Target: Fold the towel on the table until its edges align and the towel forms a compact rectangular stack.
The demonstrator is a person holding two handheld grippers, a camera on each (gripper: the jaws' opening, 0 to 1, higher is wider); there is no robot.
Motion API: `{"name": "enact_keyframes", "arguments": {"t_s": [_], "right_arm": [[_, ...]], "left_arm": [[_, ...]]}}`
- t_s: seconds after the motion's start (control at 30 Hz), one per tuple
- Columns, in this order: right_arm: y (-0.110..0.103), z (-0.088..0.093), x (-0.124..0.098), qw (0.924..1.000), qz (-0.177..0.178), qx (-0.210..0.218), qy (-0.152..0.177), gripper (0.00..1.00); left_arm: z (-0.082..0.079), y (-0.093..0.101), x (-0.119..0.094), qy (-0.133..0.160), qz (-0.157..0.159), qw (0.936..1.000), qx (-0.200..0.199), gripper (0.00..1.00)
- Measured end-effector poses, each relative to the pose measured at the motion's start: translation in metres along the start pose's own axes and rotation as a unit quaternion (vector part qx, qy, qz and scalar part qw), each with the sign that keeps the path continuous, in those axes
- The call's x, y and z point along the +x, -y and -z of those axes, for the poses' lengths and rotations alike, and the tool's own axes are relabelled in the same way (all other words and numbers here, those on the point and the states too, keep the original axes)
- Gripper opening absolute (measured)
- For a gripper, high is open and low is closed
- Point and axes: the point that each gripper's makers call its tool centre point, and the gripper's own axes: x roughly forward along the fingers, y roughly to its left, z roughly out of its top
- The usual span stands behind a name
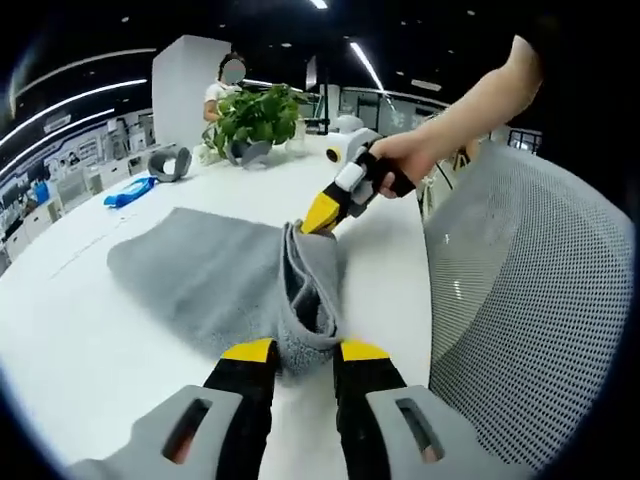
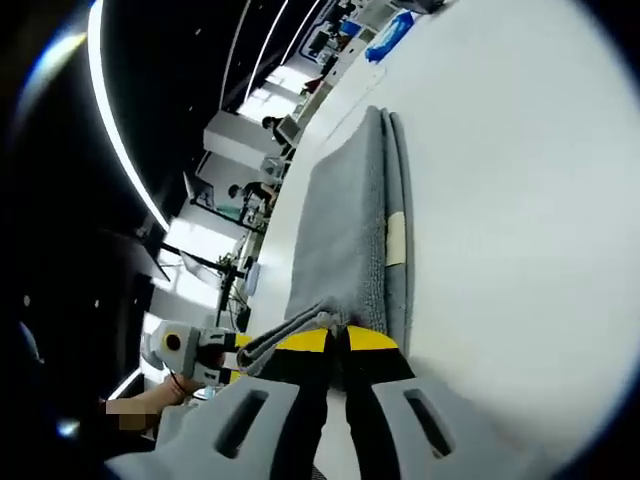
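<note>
Towel lay on the white table, gray, already doubled at least once; a pale label showed on its edge in the right gripper view.

Left gripper, in the left gripper view: jaws clenched on the near corner of the towel, cloth bunched up between the yellow tips. From this corner the flat body of the towel spread away to the left, and a raised ridge of cloth ran straight ahead to the far corner.

Right gripper came into the left gripper view at that far corner, held by a hand, its yellow tip pinching the fold. In the right gripper view its own jaws were closed on the towel edge, with layered cloth stretching away ahead of them.

So both grippers held the same short side of the towel, one corner each, with the lifted edge between them. The long axis ran away from that edge toward the towel's free end, which lay left of the held ridge. Judgement: the next fold likely calls for carrying the held edge over toward that free end, both hands moving together, so the corners meet square.

Beyond the towel: a blue item, a potted plant, a mesh chair back right of the towel.
</note>
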Motion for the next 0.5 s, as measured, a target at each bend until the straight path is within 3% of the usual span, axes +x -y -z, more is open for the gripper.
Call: {"name": "enact_keyframes", "arguments": {"t_s": [0.2,0.33,0.43,0.5], "right_arm": [[-0.009,0.001,-0.010,0.9996,-0.024,-0.016,-0.008,0.02],[-0.020,0.007,-0.022,0.9957,-0.047,-0.075,-0.028,0.02],[-0.037,0.010,-0.034,0.9865,-0.074,-0.142,-0.033,0.02],[-0.050,0.010,-0.041,0.9825,-0.095,-0.158,-0.027,0.02]], "left_arm": [[-0.008,0.000,-0.004,0.023,0.015,0.9985,-0.047,0.09],[-0.012,0.002,-0.010,0.035,0.023,0.9968,-0.068,0.08],[-0.019,0.002,-0.016,0.052,0.026,0.9944,-0.088,0.08],[-0.023,0.002,-0.019,0.060,0.032,0.9917,-0.109,0.07]]}}
